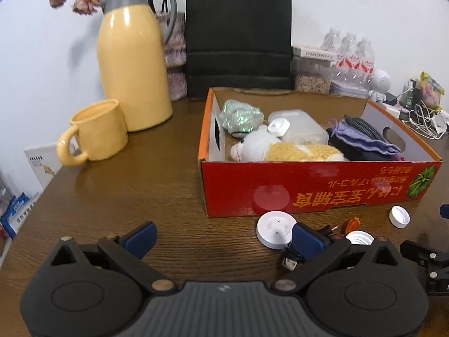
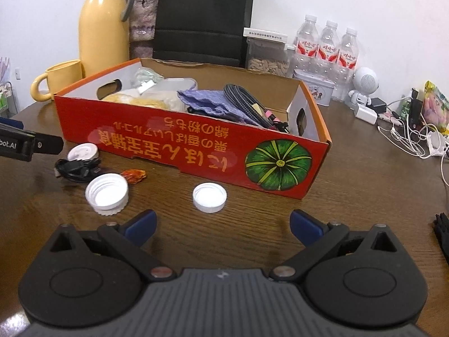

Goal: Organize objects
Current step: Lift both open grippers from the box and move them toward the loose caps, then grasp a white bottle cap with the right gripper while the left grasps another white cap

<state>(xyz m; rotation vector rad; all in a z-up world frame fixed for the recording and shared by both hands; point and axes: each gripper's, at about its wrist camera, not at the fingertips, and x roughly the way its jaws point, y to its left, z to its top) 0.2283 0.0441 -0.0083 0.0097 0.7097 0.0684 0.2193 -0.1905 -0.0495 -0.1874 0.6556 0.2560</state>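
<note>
The left gripper (image 1: 224, 241) is hovering low over the table (image 1: 140, 196) with its jaws released and nothing between them. Seen from its own camera, bare wood is lying between the blue pads (image 1: 140, 237). The box (image 1: 308, 188) is sitting at about one o'clock from that gripper, its red wall printed with upside-down orange lettering. Inside it a plush (image 1: 286, 147) is lying against the near wall, with a clear tub (image 1: 300, 126) behind it, a shiny wad (image 1: 240, 115) at the far left and a purple cloth (image 1: 364, 140) to the right.

In front of the box, several loose things are waiting on the wood. A white disc (image 1: 273, 230) is lying just beside the left gripper's right pad, at about two o'clock from the gripper's middle, and a black cable (image 1: 291, 258) is coiling partly behind that pad.

The right gripper (image 2: 223, 226) is also standing open and empty. A small cap (image 2: 209, 197) is lying open side up at twelve o'clock from it, just ahead of the pads. A bigger ribbed cap (image 2: 107, 193) is resting at ten o'clock, with an orange wrapper (image 2: 134, 175) just beyond it (what it holds cannot be told).

A yellow mug (image 1: 95, 133) and a yellow flask (image 1: 132, 64) are standing at eleven o'clock from the left gripper, well apart from the box.
</note>
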